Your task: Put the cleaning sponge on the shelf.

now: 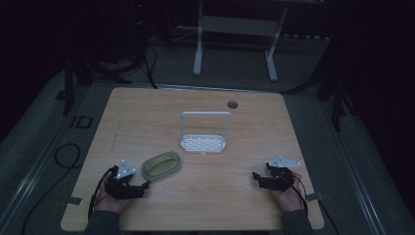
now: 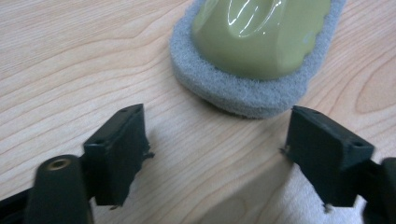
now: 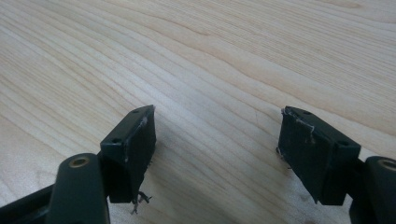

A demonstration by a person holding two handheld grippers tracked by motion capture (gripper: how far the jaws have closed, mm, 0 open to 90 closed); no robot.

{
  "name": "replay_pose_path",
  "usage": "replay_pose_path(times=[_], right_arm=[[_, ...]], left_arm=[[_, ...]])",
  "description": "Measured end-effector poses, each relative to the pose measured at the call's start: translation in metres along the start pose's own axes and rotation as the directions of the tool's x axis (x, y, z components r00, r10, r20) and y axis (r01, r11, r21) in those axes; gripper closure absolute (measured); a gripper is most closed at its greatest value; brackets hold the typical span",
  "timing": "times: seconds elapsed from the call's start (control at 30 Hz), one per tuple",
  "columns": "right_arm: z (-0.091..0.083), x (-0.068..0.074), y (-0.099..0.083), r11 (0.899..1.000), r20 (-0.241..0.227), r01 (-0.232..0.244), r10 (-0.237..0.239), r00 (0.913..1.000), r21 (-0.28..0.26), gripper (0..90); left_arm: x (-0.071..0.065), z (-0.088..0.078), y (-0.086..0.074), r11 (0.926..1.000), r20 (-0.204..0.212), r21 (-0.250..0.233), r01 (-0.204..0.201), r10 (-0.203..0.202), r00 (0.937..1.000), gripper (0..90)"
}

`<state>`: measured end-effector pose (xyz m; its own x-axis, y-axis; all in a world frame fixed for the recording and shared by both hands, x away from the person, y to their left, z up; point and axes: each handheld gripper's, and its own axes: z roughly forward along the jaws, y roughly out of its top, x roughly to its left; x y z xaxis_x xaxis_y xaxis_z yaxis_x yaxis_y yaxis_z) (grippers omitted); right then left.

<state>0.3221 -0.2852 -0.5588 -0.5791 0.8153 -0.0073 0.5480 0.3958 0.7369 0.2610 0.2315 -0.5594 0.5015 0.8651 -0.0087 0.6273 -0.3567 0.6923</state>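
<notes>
The left gripper (image 2: 215,154) is wide open and empty near the wooden table's (image 1: 205,196) near-left corner, just short of the oval green plastic scrubber with a grey sponge base (image 2: 259,51). The right gripper (image 3: 217,156), also open and empty, rests near the near-right corner. The scrubber looks light, its glossy top likely slippery and its sponge rim soft; grip across the narrow sides.

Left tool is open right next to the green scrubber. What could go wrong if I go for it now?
1. The left tool sits low on the table, short of the scrubber; closing here would probably catch only the foam edge, which may compress and slip.
2. The glossy green top looks rounded and might squirt out of a higher pinch.
3. Pushing forward could slide it toward the white rack.
</notes>
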Motion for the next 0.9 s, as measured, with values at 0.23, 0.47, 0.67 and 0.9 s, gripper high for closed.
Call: replay_pose_path(times=[0.23, 0.47, 0.67, 0.9], right_arm=[[0.000, 0.001, 0.000, 1.000, 0.004, -0.006, 0.006, 1.0000, 0.001, 27.1], [0.000, 0.001, 0.000, 1.000, 0.006, -0.008, 0.008, 0.9999, 0.002, 27.1], [0.000, 0.001, 0.000, 1.000, 0.006, -0.009, 0.009, 0.9999, 0.002, 27.1], [0.000, 0.001, 0.000, 1.000, 0.007, -0.010, 0.010, 0.9999, 0.002, 27.1]], left_arm=[[0.000, -0.009, 0.001, 0.9996, 0.032, 0.026, 0.008, -0.009, 0.9994, 35.5], [0.004, -0.023, 0.006, 0.9995, 0.121, 0.031, 0.007, -0.010, 0.9926, 48.0], [0.008, -0.029, 0.020, 0.9996, 0.173, 0.028, -0.006, 0.001, 0.9850, 52.4], [0.008, -0.033, 0.036, 0.9983, 0.166, 0.036, -0.046, 0.039, 0.9853, 53.4]])
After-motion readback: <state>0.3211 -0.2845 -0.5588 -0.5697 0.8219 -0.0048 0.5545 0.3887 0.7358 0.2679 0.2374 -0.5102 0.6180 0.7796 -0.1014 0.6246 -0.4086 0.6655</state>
